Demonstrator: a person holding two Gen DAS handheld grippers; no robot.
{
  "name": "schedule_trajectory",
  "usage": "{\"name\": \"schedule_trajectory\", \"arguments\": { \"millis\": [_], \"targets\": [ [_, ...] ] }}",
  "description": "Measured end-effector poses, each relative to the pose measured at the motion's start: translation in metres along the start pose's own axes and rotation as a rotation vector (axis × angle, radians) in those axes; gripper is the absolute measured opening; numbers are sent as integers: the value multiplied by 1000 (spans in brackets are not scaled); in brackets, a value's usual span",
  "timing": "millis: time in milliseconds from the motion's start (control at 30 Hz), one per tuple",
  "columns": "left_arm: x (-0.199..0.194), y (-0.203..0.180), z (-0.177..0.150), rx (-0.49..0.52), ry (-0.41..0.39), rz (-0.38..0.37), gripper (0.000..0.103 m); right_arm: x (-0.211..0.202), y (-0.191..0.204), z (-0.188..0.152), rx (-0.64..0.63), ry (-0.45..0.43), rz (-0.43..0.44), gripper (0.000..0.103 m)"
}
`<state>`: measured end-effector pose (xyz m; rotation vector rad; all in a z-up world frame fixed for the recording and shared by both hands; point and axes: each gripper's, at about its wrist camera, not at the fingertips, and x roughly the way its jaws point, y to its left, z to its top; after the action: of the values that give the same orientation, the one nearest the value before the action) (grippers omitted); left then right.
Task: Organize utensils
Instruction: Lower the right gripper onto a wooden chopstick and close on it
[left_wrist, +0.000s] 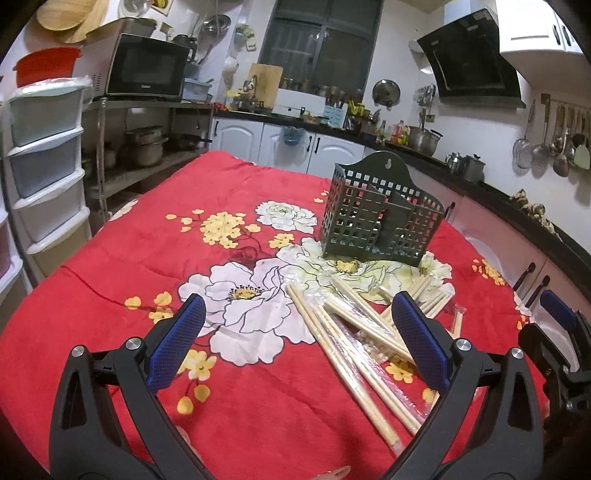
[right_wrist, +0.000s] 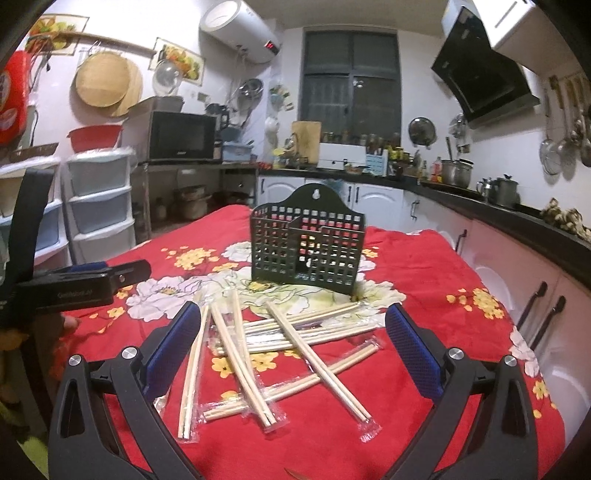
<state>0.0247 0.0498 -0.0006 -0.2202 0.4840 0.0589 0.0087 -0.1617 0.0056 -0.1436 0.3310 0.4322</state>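
Note:
A dark green perforated utensil holder (left_wrist: 380, 218) stands upright and empty on the red flowered cloth; it also shows in the right wrist view (right_wrist: 308, 245). Several pairs of wooden chopsticks in clear wrappers (right_wrist: 269, 350) lie in a loose crossed pile in front of it, also seen in the left wrist view (left_wrist: 354, 339). My left gripper (left_wrist: 295, 332) is open and empty, above the cloth just left of the pile. My right gripper (right_wrist: 291, 343) is open and empty, hovering over the pile. The left gripper (right_wrist: 85, 284) shows at the left in the right wrist view.
The red flowered cloth (left_wrist: 129, 258) covers the table. Plastic drawer units (left_wrist: 48, 158) stand at the left. A kitchen counter (right_wrist: 517, 210) with pots runs along the right, with cabinet handles close to the table's right edge.

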Motion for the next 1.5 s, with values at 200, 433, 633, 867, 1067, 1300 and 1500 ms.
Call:
{"name": "schedule_trajectory", "arguments": {
  "millis": [200,433,633,867,1067,1300,1500],
  "targets": [
    [15,6,13,8,57,2,93,16,6,13,-41,32,36,97],
    [36,9,26,10,115,-51,93,37,7,28,-68,70,78,93],
    [54,9,37,-6,162,-93,93,66,1,40,-70,161,127,77],
    [82,13,40,-38,269,-147,79,102,-1,43,-102,285,180,58],
    [109,23,33,-93,381,-185,60,134,-3,37,-117,405,253,42],
    [137,35,29,-160,502,-213,48,167,-3,28,-134,516,296,31],
    [158,40,34,-203,554,-227,40,184,-8,25,-128,574,322,30]
  ]
}}
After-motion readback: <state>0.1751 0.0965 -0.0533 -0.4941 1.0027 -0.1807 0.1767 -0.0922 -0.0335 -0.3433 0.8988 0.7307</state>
